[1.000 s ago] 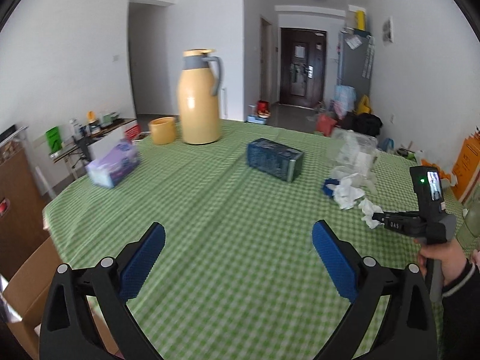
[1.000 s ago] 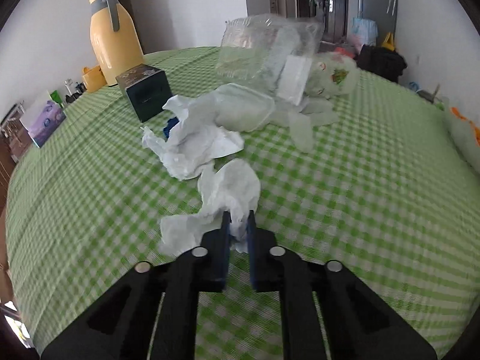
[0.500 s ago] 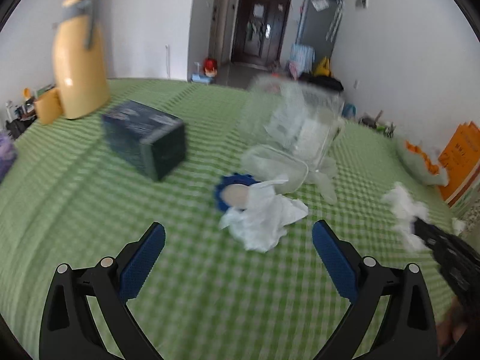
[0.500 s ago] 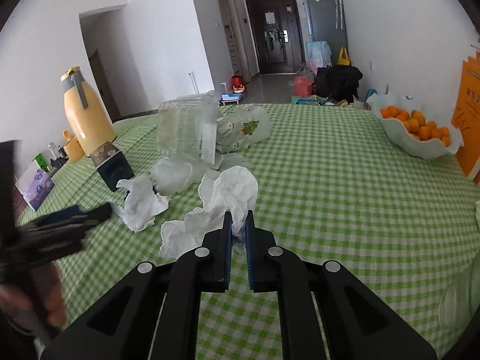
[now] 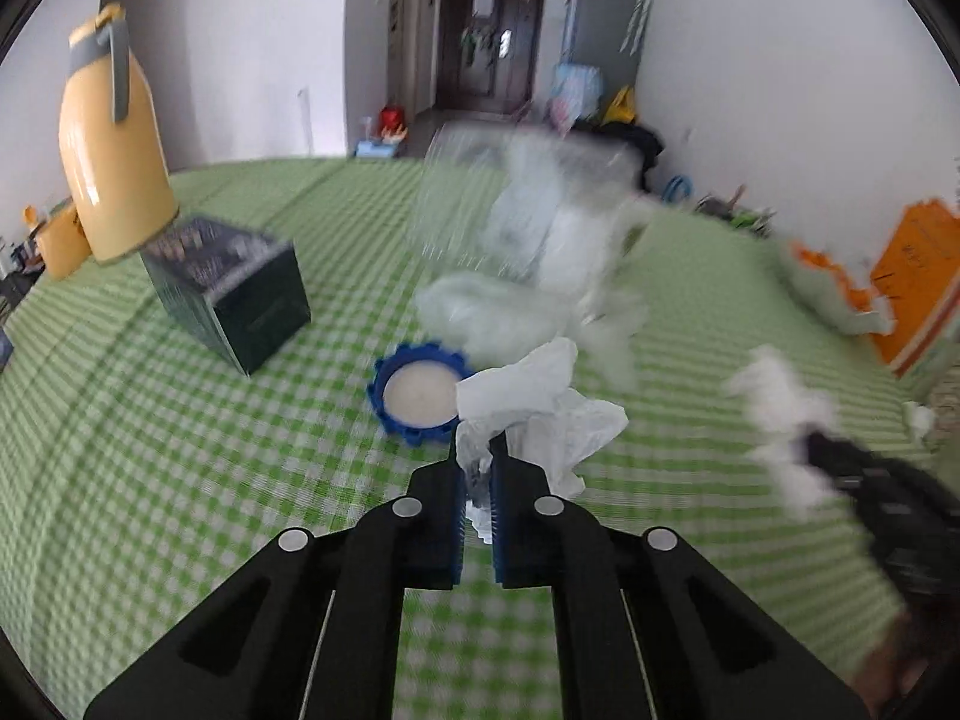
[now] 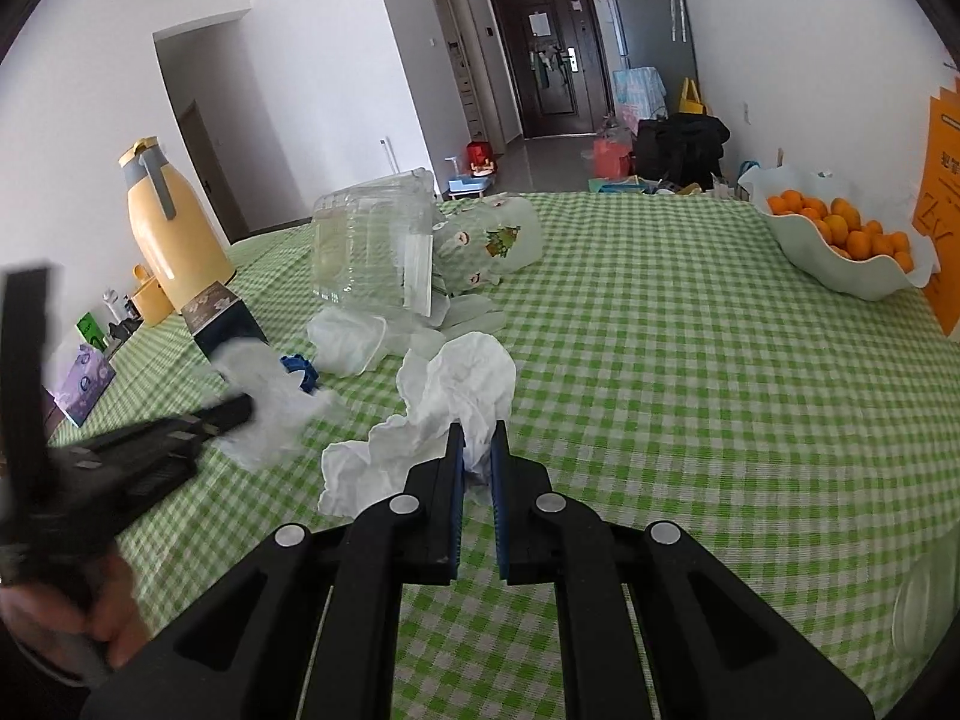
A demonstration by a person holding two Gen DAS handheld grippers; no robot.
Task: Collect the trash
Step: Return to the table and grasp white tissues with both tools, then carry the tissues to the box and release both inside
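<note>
My left gripper [image 5: 477,462] is shut on a crumpled white tissue [image 5: 540,402] beside a blue jar lid [image 5: 417,393] on the green checked tablecloth. My right gripper [image 6: 477,450] is shut on another crumpled white tissue [image 6: 462,384] and holds it above the table. The right gripper [image 5: 840,462] with its tissue shows blurred at the right of the left wrist view. The left gripper [image 6: 240,405] with its tissue shows blurred at the left of the right wrist view. A clear plastic container [image 6: 372,252] and crumpled clear plastic [image 6: 351,339] lie behind.
A dark box [image 5: 231,285], a yellow thermos [image 5: 111,162] and a yellow cup [image 5: 57,243] stand at the left. A printed plastic bag [image 6: 492,240] lies by the container. A white bowl of oranges [image 6: 840,240] sits at the far right. A purple tissue pack [image 6: 87,381] lies at the left edge.
My left gripper moved forward to the tissue by the blue lid and shut on it. My right gripper has lifted its tissue off the table and drawn back.
</note>
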